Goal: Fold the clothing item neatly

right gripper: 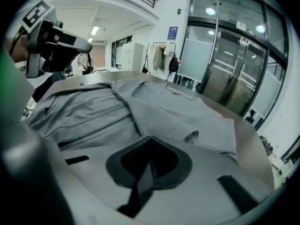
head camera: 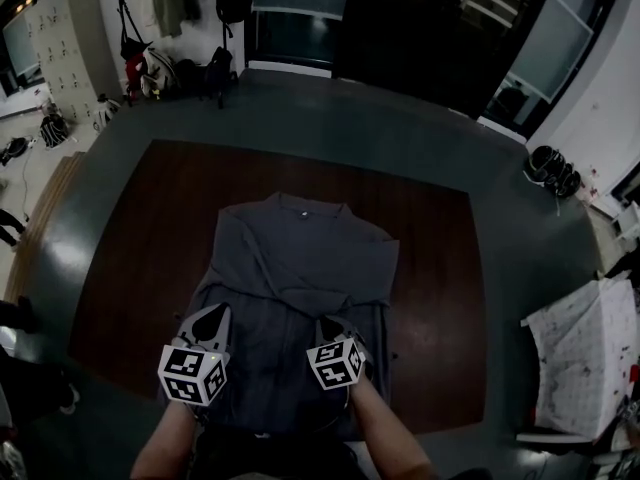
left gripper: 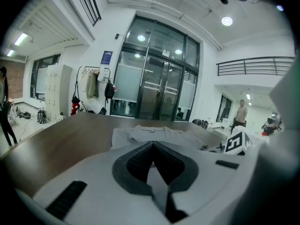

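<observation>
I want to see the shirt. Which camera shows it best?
The head view: nearly the whole shirt lies on the table. The right gripper view shows part, close up; the left gripper view, only a far strip.

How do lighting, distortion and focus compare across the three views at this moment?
Head view: dim, dark corners, strong fisheye bowing the brown table; the grey shirt stays legible. Left gripper view: bright, ceiling lights glare, nearby jaws soft. Right gripper view: even light, shirt folds fairly sharp, jaws up close blurred, rim vignetted black.

Open tabletop (head camera: 120, 268) around grey shirt (head camera: 300, 258), shirt-covered gap between left gripper (head camera: 211, 315) and right gripper (head camera: 334, 324)
</observation>
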A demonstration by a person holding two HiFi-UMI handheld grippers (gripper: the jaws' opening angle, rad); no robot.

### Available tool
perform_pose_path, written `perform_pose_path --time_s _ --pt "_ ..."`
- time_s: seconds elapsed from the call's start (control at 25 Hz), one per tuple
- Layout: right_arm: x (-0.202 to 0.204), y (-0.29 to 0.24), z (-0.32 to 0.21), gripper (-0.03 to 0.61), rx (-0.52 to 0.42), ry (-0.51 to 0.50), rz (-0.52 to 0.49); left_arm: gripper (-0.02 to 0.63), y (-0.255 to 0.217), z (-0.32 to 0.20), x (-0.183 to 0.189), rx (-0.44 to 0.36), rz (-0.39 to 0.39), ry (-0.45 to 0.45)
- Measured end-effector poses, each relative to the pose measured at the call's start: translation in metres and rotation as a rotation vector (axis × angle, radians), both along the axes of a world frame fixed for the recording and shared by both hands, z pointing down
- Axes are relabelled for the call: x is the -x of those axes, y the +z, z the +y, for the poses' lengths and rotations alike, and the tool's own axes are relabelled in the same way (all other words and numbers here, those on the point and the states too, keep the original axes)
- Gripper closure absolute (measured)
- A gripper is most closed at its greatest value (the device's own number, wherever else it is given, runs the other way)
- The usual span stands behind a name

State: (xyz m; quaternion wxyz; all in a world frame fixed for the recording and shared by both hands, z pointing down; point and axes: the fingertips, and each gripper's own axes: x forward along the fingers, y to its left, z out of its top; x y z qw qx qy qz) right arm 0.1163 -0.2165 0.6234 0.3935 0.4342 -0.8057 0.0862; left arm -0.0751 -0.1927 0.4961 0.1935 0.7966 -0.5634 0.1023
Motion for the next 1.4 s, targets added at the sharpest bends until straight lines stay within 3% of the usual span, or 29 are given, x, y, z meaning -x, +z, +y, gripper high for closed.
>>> perform_pose_path --time_s 0.32,0.44,0.52,0.6,0.76,0.88,1.04,1.2,1.4 --pt "-0.012 -0.049 -0.014 0.589 -0.075 0.056 -0.075 0.606 -0.001 0.005 0.002 0.003 0.003 -0.008" --pt "-0.014 -0.032 -0.005 0.589 0.002 0.03 -0.047 0.606 0.001 0.006 0.005 0.006 0.008 -0.015" --pt "-0.013 -0.013 0.009 0.518 0.079 0.023 -0.066 0.606 0.003 0.008 0.004 0.013 0.014 -0.016" --pt "-0.012 -0.005 0.015 0.499 0.1 0.027 -0.074 0.606 0.004 0.009 0.003 0.021 0.016 -0.014" --pt "-0.011 0.004 0.002 0.5 0.055 0.036 0.001 0.606 0.007 0.009 0.006 0.03 0.015 -0.016" --pt "-0.008 0.007 -0.001 0.506 0.081 0.038 -0.018 0.606 0.008 0.01 0.006 0.033 0.016 -0.018" --pt "-0.005 0.004 0.002 0.571 0.103 0.058 -0.049 0.606 0.009 0.011 0.007 0.038 0.013 -0.01" --pt "-0.004 -0.022 0.0 0.574 0.065 0.079 -0.1 0.606 0.005 0.01 0.007 0.035 0.004 0.009" --pt "-0.015 -0.082 -0.033 0.574 -0.093 0.099 -0.158 0.606 -0.001 0.002 0.011 0.017 -0.009 0.019"
